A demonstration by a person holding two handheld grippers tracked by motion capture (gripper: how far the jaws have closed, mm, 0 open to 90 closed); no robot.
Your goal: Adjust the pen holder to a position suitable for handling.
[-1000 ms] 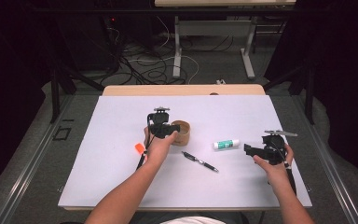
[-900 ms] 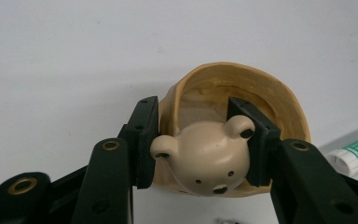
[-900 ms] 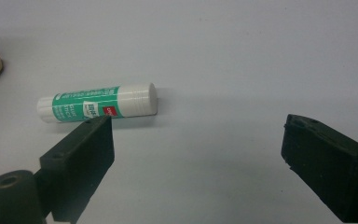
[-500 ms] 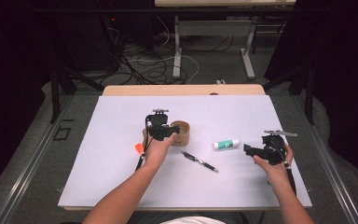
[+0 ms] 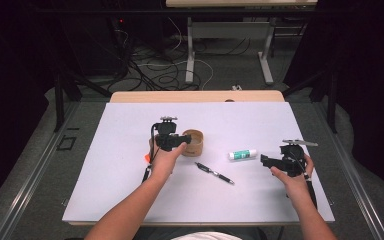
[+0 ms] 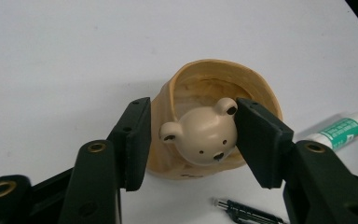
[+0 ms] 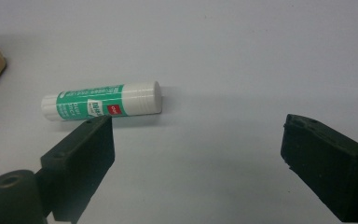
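Bear cup (image 6: pixel 205 130) between left hand-held gripper (image 6: pixel 191 140) jaws, opening

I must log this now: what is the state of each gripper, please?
Left gripper: jaws just opening around the tan wooden cup with a bear head; pads look barely clear.
Right gripper: open, empty, near the green-and-white glue stick.

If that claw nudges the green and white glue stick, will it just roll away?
Probably yes: the glue stick is a round tube lying on its side on the smooth white table, so a sideways push should roll it. It looks like stiff, glossy plastic, so it may slip between the right claw's open jaws.
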